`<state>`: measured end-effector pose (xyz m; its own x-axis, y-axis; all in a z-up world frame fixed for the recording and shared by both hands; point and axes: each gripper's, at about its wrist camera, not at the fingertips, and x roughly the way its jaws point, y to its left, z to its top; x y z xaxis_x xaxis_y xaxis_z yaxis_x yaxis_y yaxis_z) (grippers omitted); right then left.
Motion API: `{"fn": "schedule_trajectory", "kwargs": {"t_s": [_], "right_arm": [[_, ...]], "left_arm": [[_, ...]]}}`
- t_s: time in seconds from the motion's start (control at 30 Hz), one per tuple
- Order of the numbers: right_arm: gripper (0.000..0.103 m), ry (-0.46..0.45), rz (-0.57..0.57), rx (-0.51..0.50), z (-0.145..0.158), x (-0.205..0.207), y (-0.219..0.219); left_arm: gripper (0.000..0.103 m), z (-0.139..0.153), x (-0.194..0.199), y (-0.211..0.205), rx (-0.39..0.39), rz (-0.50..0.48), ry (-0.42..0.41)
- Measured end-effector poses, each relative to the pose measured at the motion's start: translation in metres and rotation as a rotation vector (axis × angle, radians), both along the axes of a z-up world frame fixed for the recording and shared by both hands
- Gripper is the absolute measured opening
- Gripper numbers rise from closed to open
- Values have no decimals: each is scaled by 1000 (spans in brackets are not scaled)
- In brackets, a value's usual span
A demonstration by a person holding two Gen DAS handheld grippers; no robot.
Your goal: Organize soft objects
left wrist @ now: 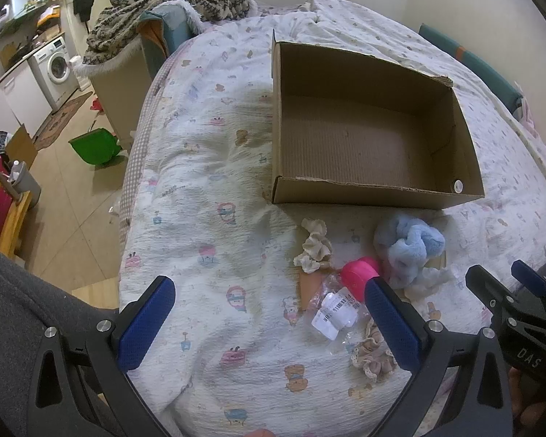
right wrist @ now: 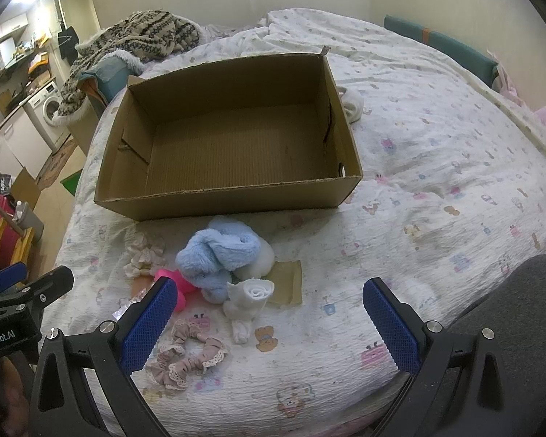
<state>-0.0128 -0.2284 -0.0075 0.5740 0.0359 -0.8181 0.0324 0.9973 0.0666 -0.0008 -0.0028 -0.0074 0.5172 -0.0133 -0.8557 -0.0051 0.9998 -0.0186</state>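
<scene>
Box first: cardboard, open top, nothing inside, sitting on the bed quilt at 12 o'clock from my right gripper. Right jaws spread wide, nothing between the pads, hovering just above the quilt. Left gripper same story: wide open, holding nothing, w/ the box up at 1 o'clock in its view.

Soft stuff all bunched just in front of the box's near wall. Fluffy blue piece, knotted on itself, is at 11 o'clock from the right gripper, resting against a white fluffy bit on its right side. Rolled white cloth lies right below the blue, touching it, approx 11 o'clock & closest to me. Beige lace-edged scrunchie at 9 o'clock, just beside my right gripper's left finger. Cream scrunchie further out at 10 o'clock, near the box front. Pink round thing peeks out beside the blue, partly behind that same finger — can't tell what it is.

From the left view: clear plastic packet w/ barcode label at 2 o'clock, just beside the right-hand finger, pink thing touching its far edge. Flat tan card lies under the white bits. Striped knit throw heaped at the bed's far-left corner, 10 o'clock.
</scene>
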Motion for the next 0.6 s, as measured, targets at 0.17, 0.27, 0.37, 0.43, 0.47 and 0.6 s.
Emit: {"fn": "schedule_trajectory", "kwargs": {"t_s": [0.17, 0.27, 0.37, 0.43, 0.47, 0.6], "right_arm": [[103, 0, -1, -2, 0, -1, 0], [103, 0, 0, -2, 0, 0, 0], [103, 0, -1, -2, 0, -1, 0], [103, 0, -1, -3, 0, -1, 0], [103, 0, 0, -3, 0, -1, 0], [103, 0, -1, -3, 0, -1, 1]], "left_arm": [[103, 0, 0, 1, -2, 1, 0], [103, 0, 0, 0, -1, 0, 1], [103, 0, 1, 1, -3, 1, 1], [103, 2, 1, 3, -4, 1, 2], [103, 2, 1, 3, -4, 1, 2], [103, 2, 1, 3, -5, 4, -2]]}}
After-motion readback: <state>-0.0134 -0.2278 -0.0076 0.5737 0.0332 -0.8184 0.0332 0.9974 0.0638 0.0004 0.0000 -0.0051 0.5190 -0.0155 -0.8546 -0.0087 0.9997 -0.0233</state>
